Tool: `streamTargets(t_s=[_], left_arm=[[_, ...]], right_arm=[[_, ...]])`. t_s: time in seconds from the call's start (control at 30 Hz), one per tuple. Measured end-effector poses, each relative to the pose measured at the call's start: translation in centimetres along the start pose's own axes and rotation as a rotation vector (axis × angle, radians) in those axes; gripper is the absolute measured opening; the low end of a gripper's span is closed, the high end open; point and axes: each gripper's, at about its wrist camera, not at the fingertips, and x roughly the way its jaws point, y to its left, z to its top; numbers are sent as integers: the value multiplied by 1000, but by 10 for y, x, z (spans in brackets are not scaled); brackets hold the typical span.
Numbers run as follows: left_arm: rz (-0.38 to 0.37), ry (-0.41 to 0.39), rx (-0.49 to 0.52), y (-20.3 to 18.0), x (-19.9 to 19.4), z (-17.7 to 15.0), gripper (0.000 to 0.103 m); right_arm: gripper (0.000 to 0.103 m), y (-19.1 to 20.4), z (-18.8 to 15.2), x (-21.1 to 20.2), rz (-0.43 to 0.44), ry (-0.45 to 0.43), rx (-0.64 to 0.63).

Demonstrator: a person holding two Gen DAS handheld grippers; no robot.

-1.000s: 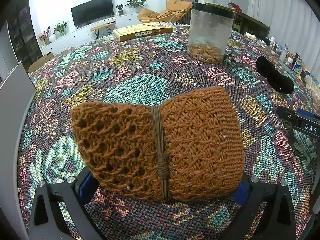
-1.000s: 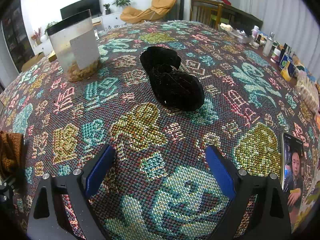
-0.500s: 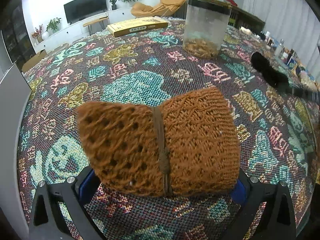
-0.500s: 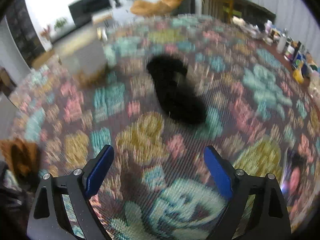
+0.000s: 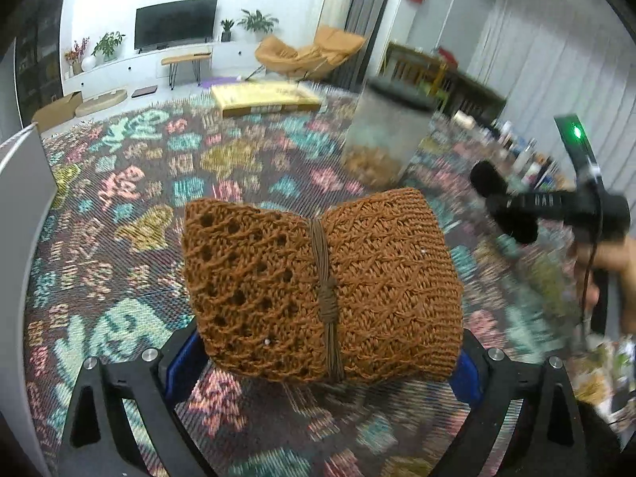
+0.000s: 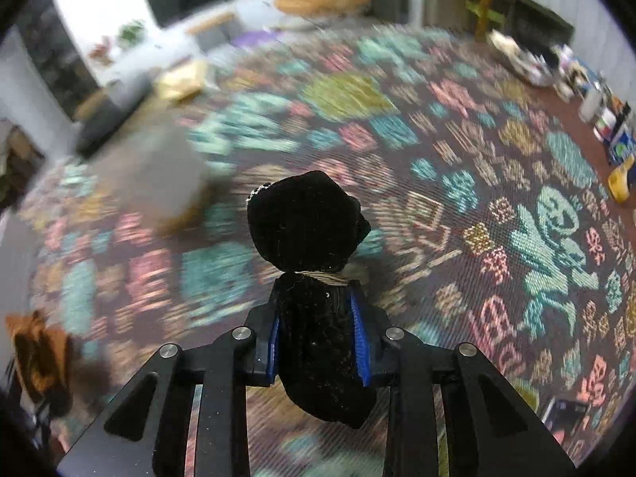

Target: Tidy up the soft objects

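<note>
Gripping a brown knitted bundle (image 5: 322,298) between wide-set pads, left gripper (image 5: 322,365) above the patterned tablecloth (image 5: 131,183). Pinching a black velvet bundle (image 6: 310,234) in narrow-set pads, right gripper (image 6: 318,342); blurred clear jar (image 5: 381,139) toward 1 o'clock.

A second ago the right tool (image 6: 317,342) hung spread wide, short of the black velvet bundle (image 6: 308,238) lying on the patterned bench (image 6: 497,183). Now its blue pads (image 6: 359,344) are clamped on that bundle's near end. Beside the clear jar (image 5: 383,139) in the left view, the bundle sits raised in that tool. The left tool (image 5: 322,365) has lifted its brown knitted bundle (image 5: 322,298) higher above the bench.
</note>
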Motion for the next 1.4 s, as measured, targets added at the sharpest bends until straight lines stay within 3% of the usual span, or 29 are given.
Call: streamTargets(t_s=[0.17,0.27,0.37,0.47,0.53,0.6,0.7,0.77,0.87,0.93,0.97,1.0,1.03,1.07,1.1,1.13,1.17,1.23,1.4], left_arm=[[-36,-80,-93,23,-85,2,98],[43,-121,-126,57,-147,-2,98],[203,-140,-131,100,-203,-14,99],[412,-76,-123,144,-236,-31,101],[570,-2,-125,174,-246,-43,101],[710,88,-148,205,-250,-57,101],[830,187,-216,238,-257,-74,101],[839,203,-265,252,-264,-84,101],[753,153,-342,257,-285,-91,101],[683,5,-331,256,-304,-92,103],[688,11,-333,265,-298,-96,102],[692,134,-387,270,-287,-98,84],[642,172,-432,274,-287,-99,74],[553,86,-443,275,-296,-102,76],[585,83,-431,279,-296,-104,78],[647,147,-453,283,-293,-106,77],[658,180,-491,287,-295,-107,78],[555,84,-498,281,-311,-108,81],[603,-104,-436,254,-348,-114,86]], right_arm=[[31,90,-19,-61,192,-43,-84],[31,168,-27,-90,355,-53,-157],[31,255,-42,-112,514,-33,-250],[33,338,-64,-127,618,3,-354],[43,390,-82,-130,649,37,-416],[88,425,-93,-128,669,58,-436],[86,454,-109,-123,695,79,-461],[86,462,-116,-119,685,97,-470],[86,461,-121,-118,643,74,-521],[86,460,-124,-116,611,54,-549],[86,459,-124,-112,602,53,-551],[86,457,-124,-110,589,62,-552],[86,456,-125,-110,584,63,-553],[86,454,-126,-111,582,50,-557],[86,453,-128,-115,577,42,-564],[86,454,-127,-115,571,42,-571],[86,454,-128,-116,568,42,-575],[86,454,-128,-116,574,35,-576],[87,459,-132,-125,562,2,-596]])
